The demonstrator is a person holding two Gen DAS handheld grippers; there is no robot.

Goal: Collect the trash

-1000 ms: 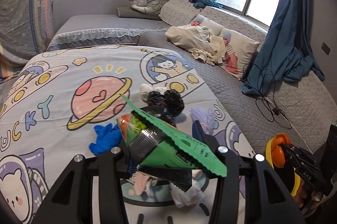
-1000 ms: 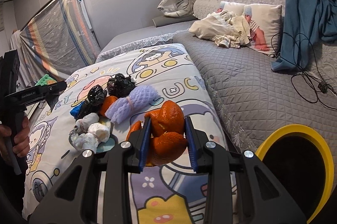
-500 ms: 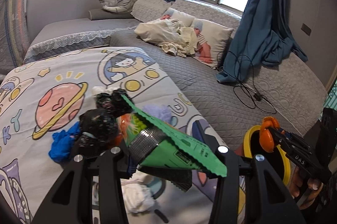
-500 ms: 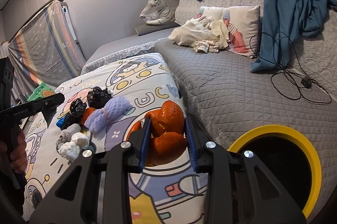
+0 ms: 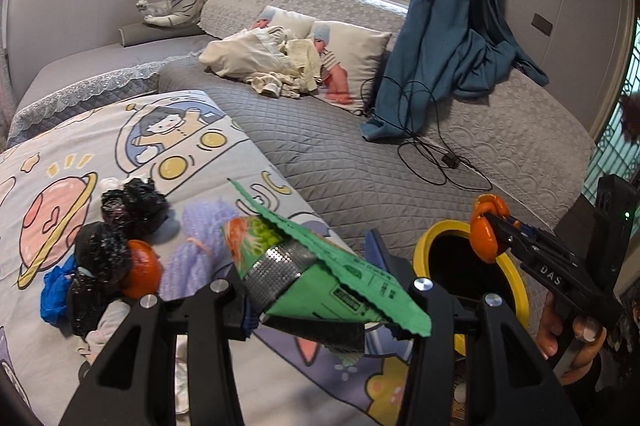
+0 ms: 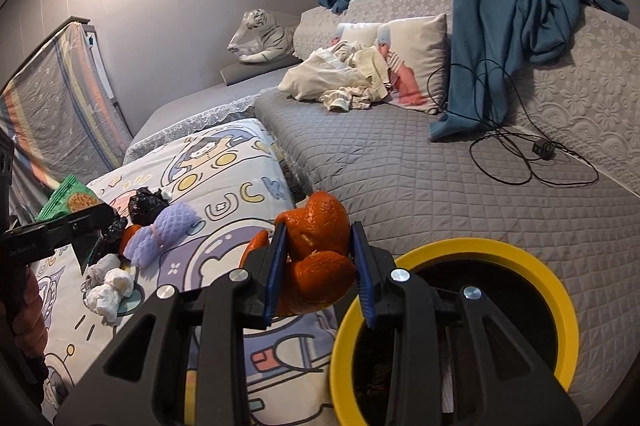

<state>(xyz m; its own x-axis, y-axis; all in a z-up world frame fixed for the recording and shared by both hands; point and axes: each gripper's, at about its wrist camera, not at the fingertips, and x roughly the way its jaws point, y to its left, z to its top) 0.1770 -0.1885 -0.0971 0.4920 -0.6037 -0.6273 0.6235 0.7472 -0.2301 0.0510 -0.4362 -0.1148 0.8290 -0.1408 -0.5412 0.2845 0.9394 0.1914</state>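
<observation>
**Both loads now swung over toward the bin**

Compared with a second back: yellow-rimmed bin (image 6: 452, 254) barely peeking in at the right edge then, now filling the lower right of the right wrist view and sitting dead ahead in the left one. Both hands carried sideways off the pile toward it. No change in either grip along the way.

Right gripper (image 6: 318, 266) clamped narrow on the orange peel (image 6: 320, 254), peel right at the near rim, partly over the dark opening. Probably just a release left for that one. Left gripper (image 5: 320, 286) holding the green snack wrapper (image 5: 320, 266), jaws partway in, wrapper sticking out well past both fingers. Not yet over the bin; rim just beyond its right finger.

Still plenty on the cartoon blanket (image 5: 180, 129): black bags (image 5: 132, 203), purple foam net (image 5: 200, 246), another orange piece (image 5: 140, 268), blue scrap (image 5: 56, 294), white tissues (image 6: 108, 290).

Room-wise: bin tucked against the bed edge, quilted grey cover (image 6: 400, 165) behind it bare apart from a cable (image 6: 520, 153). Tightest spot likely the bin mouth itself, with two grippers converging there. Long wrapper could catch the rim or the other gripper.
</observation>
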